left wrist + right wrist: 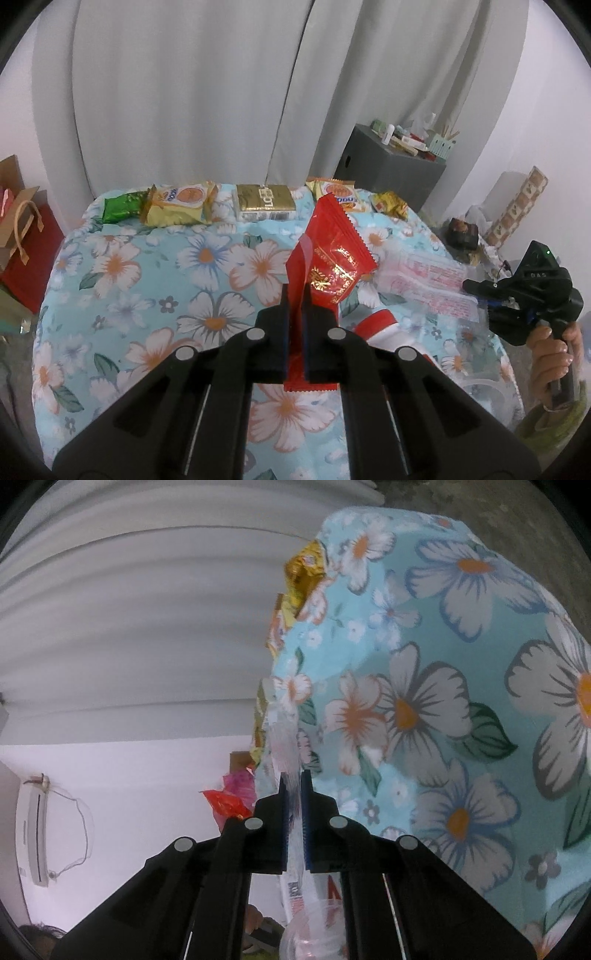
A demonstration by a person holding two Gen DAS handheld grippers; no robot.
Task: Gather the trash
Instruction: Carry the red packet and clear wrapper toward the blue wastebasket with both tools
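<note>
Fingers of your left gripper are clamped on a red snack wrapper, lifted above the floral worktop; your right gripper, at three o'clock, pinches a clear plastic wrapper.

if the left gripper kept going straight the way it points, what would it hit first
Probably the floral cloth. The left gripper, shut on a red wrapper, points down across it toward the gold packet at the far edge; depth is unclear.
</note>
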